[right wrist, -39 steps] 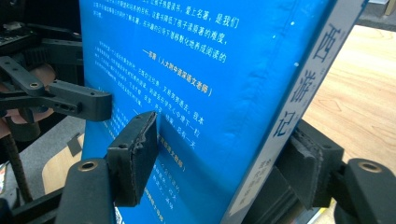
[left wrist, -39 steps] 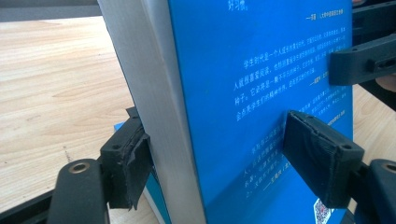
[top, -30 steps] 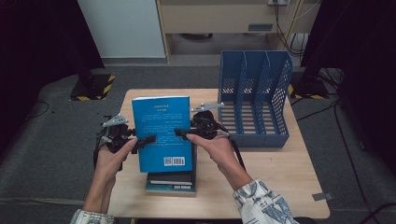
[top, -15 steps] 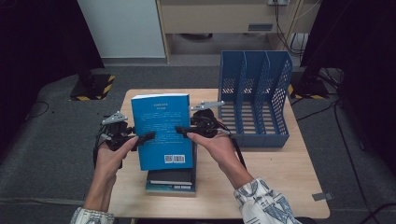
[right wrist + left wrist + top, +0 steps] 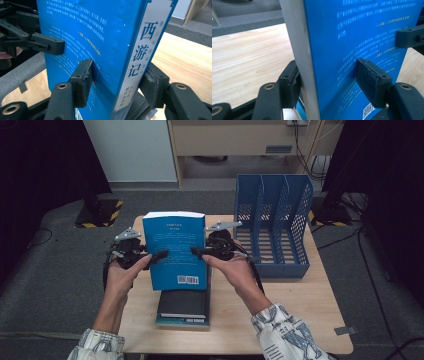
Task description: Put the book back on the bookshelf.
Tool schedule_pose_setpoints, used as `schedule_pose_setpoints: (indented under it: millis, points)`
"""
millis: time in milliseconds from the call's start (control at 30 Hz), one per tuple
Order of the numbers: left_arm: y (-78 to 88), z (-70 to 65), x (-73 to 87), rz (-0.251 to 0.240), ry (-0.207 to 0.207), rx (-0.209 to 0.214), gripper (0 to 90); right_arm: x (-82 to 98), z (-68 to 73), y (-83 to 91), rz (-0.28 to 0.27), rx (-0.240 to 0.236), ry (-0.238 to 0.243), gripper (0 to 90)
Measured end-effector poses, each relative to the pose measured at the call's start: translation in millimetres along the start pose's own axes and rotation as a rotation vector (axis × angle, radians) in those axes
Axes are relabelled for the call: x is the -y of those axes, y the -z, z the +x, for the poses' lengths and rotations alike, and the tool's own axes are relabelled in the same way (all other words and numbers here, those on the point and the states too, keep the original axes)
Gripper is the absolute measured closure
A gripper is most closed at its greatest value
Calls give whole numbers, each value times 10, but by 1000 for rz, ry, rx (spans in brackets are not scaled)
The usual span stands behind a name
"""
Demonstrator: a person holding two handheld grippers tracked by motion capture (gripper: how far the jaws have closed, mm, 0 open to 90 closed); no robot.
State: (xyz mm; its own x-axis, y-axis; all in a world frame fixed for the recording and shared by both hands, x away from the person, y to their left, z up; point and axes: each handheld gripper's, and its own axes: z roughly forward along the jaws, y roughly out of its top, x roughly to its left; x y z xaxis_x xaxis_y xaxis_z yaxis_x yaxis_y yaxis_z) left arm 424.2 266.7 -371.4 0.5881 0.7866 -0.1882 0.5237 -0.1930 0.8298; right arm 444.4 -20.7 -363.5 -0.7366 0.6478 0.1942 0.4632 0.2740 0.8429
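Both claws, the left gripper (image 5: 159,255) and right gripper (image 5: 196,251), have just been closing and now pinch the blue book (image 5: 175,251). A loose squeeze could drop it onto the book stack (image 5: 182,305).

Each gripper, the left gripper (image 5: 159,254) and the right gripper (image 5: 196,251), is matte black with a grey three-cornered plate on top. Brass-ringed screw holes dot the jaw arms; the ribbed pads (image 5: 372,82) look worn. Black cables trail off. The sleeves (image 5: 285,335) carry a pale blue-and-white print.

One blue book (image 5: 175,250); two stacked books (image 5: 182,307); one file rack (image 5: 272,232); two tools.
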Motion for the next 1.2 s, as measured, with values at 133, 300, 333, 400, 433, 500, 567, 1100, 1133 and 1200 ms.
schedule_pose_setpoints:
  millis: [133, 300, 333, 400, 433, 500, 567, 1100, 1133, 1200]
  points:
    - [-73, 40, -70, -6, 2, 0, 392, -40, -71, -37, -2, 10, 4, 465]
    - [-128, 72, -147, 5, -12, -8, 400, -102, -149, -72, 7, 19, 2, 471]
    - [-140, 84, -163, 6, -15, -8, 400, -102, -149, -72, 7, 19, 2, 471]
    - [-172, 121, -208, 19, -17, -3, 403, -137, -174, -93, 11, 28, 6, 474]
    - [-172, 121, -208, 19, -17, -3, 404, -137, -174, -93, 11, 28, 6, 474]
    - [-193, 141, -243, 21, -18, -2, 404, -162, -190, -101, 22, 32, 3, 477]
    - [-221, 167, -289, 23, -23, -2, 405, -187, -200, -106, 26, 40, 5, 480]
    - [-361, 189, -452, 11, -65, -5, 391, -190, -286, -85, -2, 80, -1, 508]
    - [-302, 169, -415, 11, -69, -5, 388, -172, -230, -58, -7, 80, 21, 514]
    - [-247, 145, -366, 2, -74, -10, 381, -154, -157, -28, -10, 77, 39, 523]
